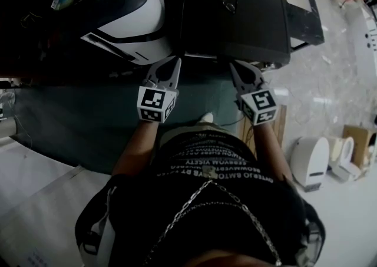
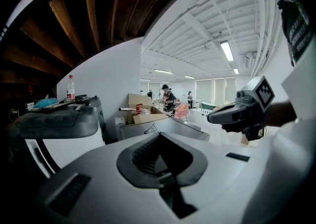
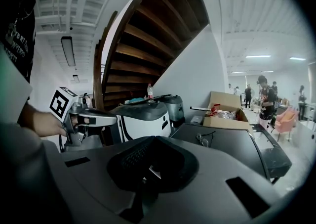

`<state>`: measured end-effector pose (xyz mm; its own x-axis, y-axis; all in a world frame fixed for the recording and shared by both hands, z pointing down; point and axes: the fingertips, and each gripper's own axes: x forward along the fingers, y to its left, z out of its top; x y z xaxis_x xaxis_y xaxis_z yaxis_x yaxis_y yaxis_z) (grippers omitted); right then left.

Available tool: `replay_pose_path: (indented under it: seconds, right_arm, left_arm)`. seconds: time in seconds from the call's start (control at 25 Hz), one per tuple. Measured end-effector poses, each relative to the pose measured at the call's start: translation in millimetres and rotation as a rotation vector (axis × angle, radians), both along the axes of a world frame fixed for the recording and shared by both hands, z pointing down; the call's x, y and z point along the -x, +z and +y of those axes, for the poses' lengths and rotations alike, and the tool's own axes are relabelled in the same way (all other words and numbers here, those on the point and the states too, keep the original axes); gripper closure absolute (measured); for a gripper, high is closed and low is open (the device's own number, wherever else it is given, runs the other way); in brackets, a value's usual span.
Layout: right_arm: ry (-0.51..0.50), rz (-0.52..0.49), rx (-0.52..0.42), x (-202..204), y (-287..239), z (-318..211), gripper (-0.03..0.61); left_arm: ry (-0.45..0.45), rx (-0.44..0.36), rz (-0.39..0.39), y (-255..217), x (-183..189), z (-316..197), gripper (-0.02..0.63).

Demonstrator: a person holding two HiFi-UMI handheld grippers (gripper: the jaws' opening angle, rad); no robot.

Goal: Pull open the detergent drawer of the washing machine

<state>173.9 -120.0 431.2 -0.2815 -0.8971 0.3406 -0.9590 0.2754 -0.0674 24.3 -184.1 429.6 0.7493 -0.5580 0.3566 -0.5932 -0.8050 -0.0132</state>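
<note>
Detergent drawer cannot be picked out in any view. Only the tops and upper parts of two machines ahead show, so its look and its place relative to the fingers cannot be told.

The left gripper and the right gripper are each clenched to a point with nothing between the jaws. They are held side by side, apart from each other, at the ends of the person's bare forearms. Their tips reach toward the near edge of a black, flat-topped, box-shaped machine; whether they touch it cannot be told. The left tip lies by the gap between that machine and a white-and-dark-grey rounded appliance on its left.

A pair of thin-framed glasses lies on the black top. Beyond the machine stands an open brown cardboard box. A clear bottle with a red cap shows above the rounded appliance. The underside of a brown wooden staircase rises overhead. Farther off, people stand near a pink chair. Small white appliances sit on the pale floor to the right.
</note>
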Motion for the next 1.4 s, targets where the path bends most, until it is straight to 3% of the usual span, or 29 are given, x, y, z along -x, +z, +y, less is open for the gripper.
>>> replay_pose_path:
  seconds: [0.28, 0.8, 1.4]
  right_arm:
    - [-0.031, -0.009, 0.005, -8, 8, 0, 0.575]
    - [0.001, -0.046, 0.121, -3, 60, 6, 0.575]
    - [0.029, -0.020, 0.326, -5, 134, -40, 0.575]
  left_arm:
    - [-0.042, -0.002, -0.006, 6, -2, 4, 0.609]
    - [-0.047, 0.063, -0.081, 52, 19, 16, 0.609]
    - [0.041, 0.155, -0.154, 118, 5, -51, 0.609]
